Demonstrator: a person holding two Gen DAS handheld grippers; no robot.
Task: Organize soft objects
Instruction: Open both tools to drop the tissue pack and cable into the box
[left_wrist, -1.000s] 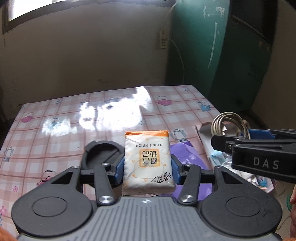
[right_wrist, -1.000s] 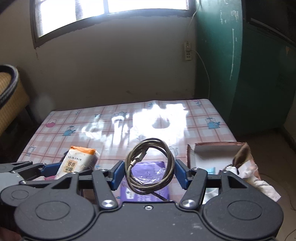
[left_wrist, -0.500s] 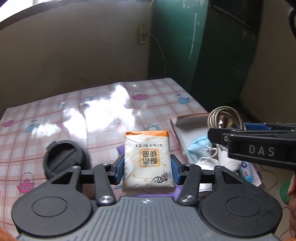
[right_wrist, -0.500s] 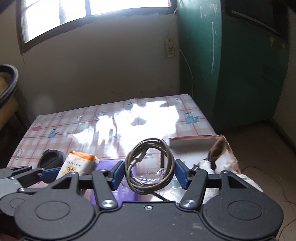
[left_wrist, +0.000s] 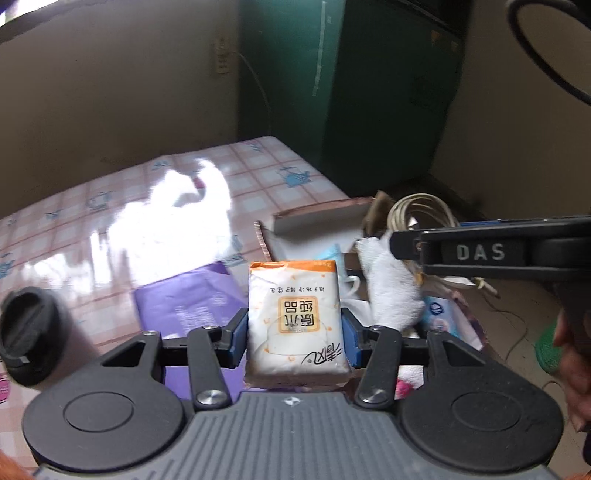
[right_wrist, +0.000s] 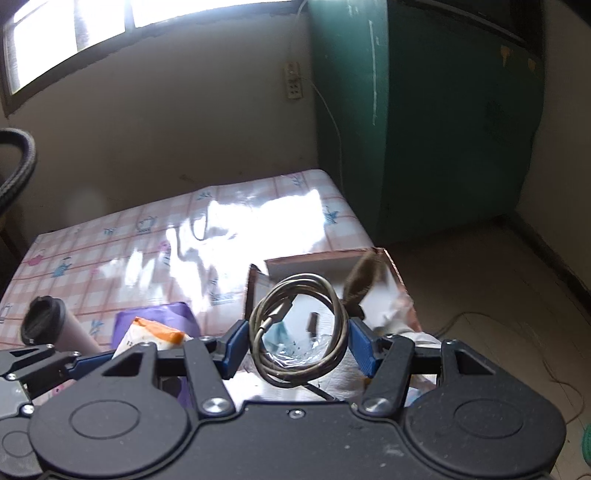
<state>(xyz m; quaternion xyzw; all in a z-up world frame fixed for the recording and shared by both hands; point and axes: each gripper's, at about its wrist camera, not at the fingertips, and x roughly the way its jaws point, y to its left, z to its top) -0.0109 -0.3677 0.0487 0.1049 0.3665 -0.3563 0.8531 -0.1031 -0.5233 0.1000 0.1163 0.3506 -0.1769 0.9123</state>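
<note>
Your left gripper (left_wrist: 294, 328) clamps a white tissue pack (left_wrist: 295, 317) with an orange top and upside-down print. Your right gripper (right_wrist: 299, 341) pinches a grey coiled cable (right_wrist: 297, 328), upright, above the open box (right_wrist: 332, 258) just ahead.

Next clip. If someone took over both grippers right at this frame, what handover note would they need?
Left gripper: shut on the tissue pack, held above the purple pouch.
Right gripper: shut on the coiled cable, held over the cardboard box.
Box sits at the table's right edge and already holds a white cloth and a blue mask.
Black-lidded tube lies at the left.
Done: both items picked up.
Left: likely place both in the box, then deal with pouch and tube.
</note>
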